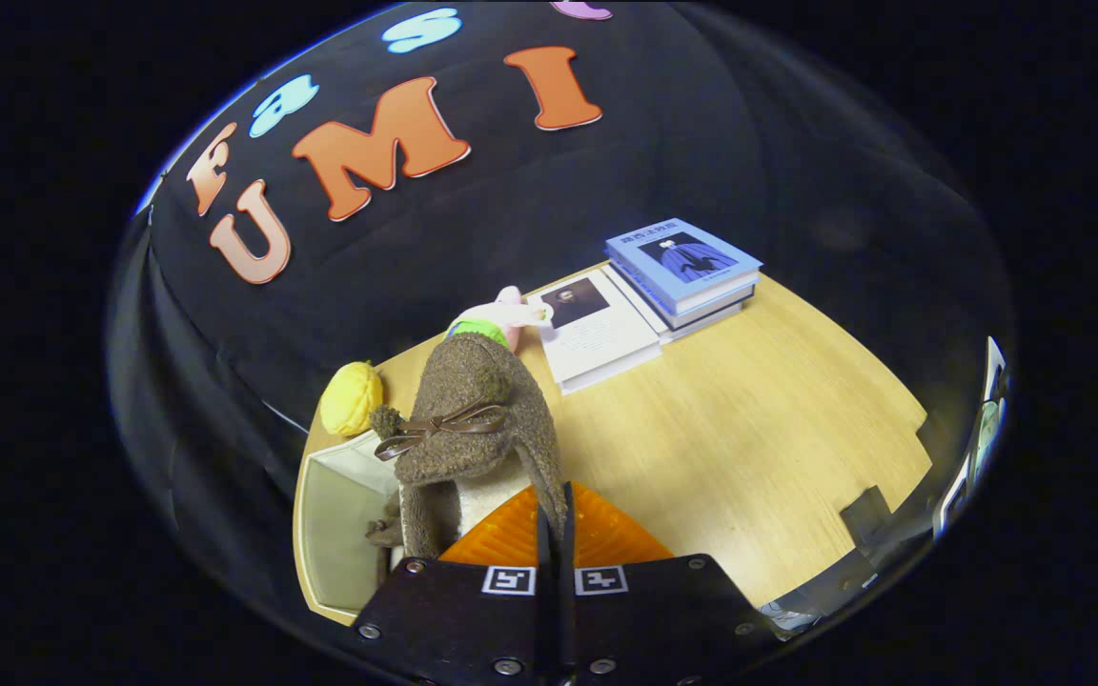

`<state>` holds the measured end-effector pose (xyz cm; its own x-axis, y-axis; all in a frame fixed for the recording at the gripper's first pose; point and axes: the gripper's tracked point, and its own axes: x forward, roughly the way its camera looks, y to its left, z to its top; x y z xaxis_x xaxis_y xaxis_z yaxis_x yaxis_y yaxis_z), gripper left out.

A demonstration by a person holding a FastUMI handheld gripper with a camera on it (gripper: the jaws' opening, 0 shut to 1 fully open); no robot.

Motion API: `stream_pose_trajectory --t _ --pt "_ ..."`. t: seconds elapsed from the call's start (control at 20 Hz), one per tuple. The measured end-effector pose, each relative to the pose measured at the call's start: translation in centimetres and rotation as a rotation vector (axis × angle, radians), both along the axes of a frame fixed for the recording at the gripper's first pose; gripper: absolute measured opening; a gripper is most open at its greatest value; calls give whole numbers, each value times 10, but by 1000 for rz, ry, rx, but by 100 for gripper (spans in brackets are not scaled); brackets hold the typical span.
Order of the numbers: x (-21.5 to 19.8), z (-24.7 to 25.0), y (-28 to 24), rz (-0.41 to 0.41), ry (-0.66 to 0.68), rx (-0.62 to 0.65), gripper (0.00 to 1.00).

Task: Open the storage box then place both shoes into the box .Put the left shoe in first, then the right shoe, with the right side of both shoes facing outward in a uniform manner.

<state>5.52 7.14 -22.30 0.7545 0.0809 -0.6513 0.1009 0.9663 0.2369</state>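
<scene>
The orange fingers (511,543) of the gripper (554,534) are seen pressed almost together, clamped on the heel edge of a brown fuzzy shoe (473,419). The shoe is held up ahead of the fingers, its long axis running away from them, the toe pointed towards the far wall; a brown bow (439,429) is seen on its top. Below the shoe, to its left, the open white storage box (335,534) is placed at the near-left edge of the wooden table (749,457). Inside the box, part of a second brown shoe (385,529) is seen. Beyond the shoe, a yellow toy (351,398), a pink toy (501,314) and books (644,295) are laid. Right of the shoe, much bare table is left.
</scene>
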Motion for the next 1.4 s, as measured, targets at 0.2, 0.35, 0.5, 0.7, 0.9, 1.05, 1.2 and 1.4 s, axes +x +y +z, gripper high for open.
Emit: stream_pose_trajectory --t 0.2,0.35,0.5,0.7,0.9,1.05,1.2,1.4 --pt "-1 13 61 54 -10 60 1" --pt "0 10 92 86 -2 67 1" --pt "-6 -6 114 94 28 69 1" --pt "-13 -27 129 80 57 41 1" --pt "-18 -47 138 82 84 21 1" --pt "-22 -62 137 75 111 -11 2" --pt "-25 -73 137 70 139 -18 3" --pt "-26 -52 158 123 101 42 49"
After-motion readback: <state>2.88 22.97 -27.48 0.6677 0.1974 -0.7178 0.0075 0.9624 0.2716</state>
